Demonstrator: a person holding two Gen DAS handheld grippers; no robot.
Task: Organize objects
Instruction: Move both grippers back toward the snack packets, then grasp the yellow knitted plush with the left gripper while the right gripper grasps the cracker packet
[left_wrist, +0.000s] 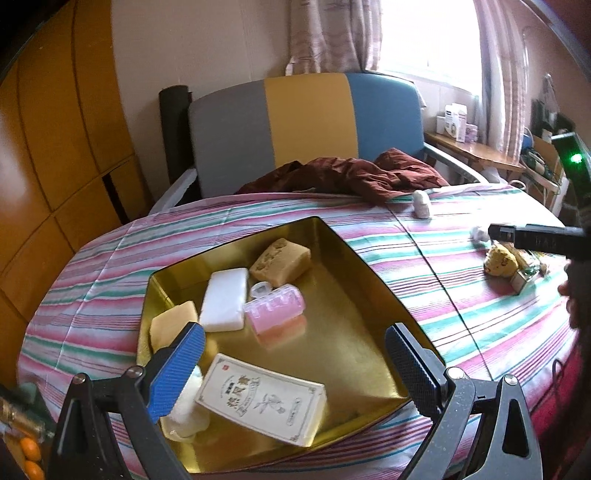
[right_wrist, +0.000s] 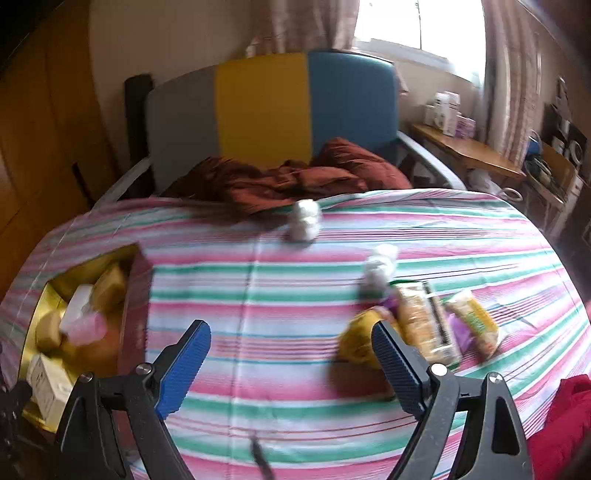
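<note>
1. The left gripper (left_wrist: 295, 365) is shown with its jaws spread wide and nothing between the pads; it is poised over the near part of the gold tin tray (left_wrist: 369, 258).
2. The right gripper (right_wrist: 291, 365) is likewise seen wide open and empty, above bare striped bedsheet (right_wrist: 258, 295), with the yellow packet (right_wrist: 356, 339) just beside its right-hand finger.
3. Inside the tray, five items are already gathered: a printed cream box (left_wrist: 262, 398) nearest the left gripper, a pale yellow block (left_wrist: 171, 325), a white bar (left_wrist: 225, 299), a pink ribbed case (left_wrist: 275, 308) and a tan sponge-like block (left_wrist: 280, 262).
4. Outside the tray, well apart from it on the sheet, remaining items are visible: the yellow packet, a clear-wrapped snack pack (right_wrist: 424, 321), a second wrapped snack (right_wrist: 474, 321) and two white wadded lumps (right_wrist: 304, 219), (right_wrist: 380, 267).
5. The sorting is judged roughly half done; the loose cluster near the right gripper is taken to be what is left to collect.
6. A dark red cloth (left_wrist: 354, 173) is bunched at the far edge of the bed.
</note>
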